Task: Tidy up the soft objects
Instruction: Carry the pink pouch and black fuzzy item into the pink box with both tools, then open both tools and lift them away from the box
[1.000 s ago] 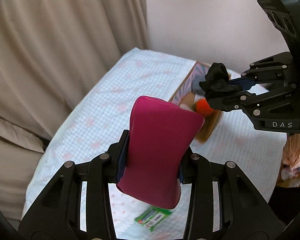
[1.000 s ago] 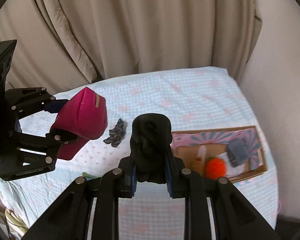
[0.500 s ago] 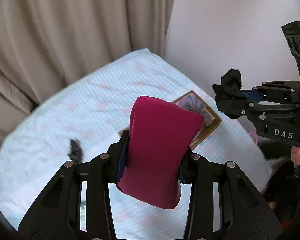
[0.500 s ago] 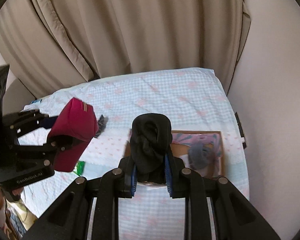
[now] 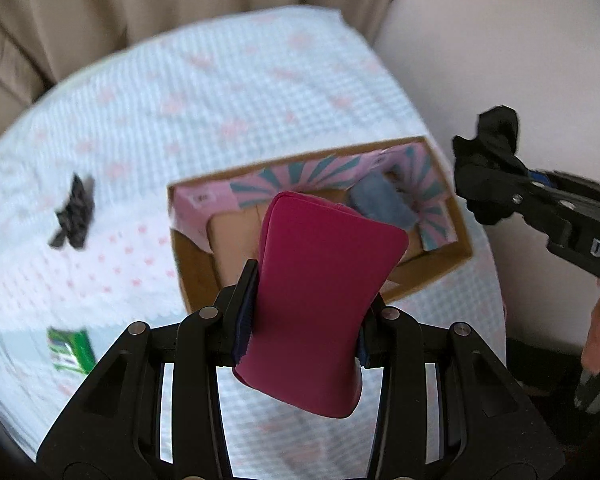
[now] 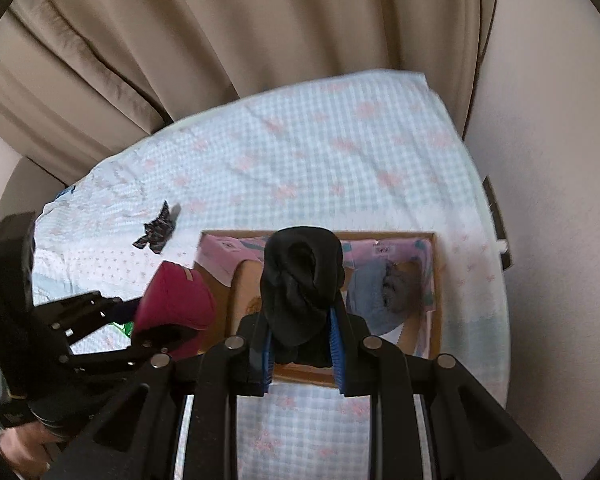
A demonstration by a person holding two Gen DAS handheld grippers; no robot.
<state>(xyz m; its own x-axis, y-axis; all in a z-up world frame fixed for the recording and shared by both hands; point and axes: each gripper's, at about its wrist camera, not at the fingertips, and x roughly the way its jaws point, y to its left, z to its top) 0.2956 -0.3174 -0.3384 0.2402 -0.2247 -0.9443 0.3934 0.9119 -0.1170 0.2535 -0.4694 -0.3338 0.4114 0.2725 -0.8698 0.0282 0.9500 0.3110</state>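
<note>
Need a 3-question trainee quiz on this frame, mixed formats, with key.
1. True or false: the left hand-held gripper is shut on the magenta pouch.
2. What does the right hand-held gripper hold? A) green packet B) black cloth C) nothing
3. Fill in: the blue-grey soft item lies inside the cardboard ____.

Key: 1 true; 2 B, the black cloth; 3 box.
</note>
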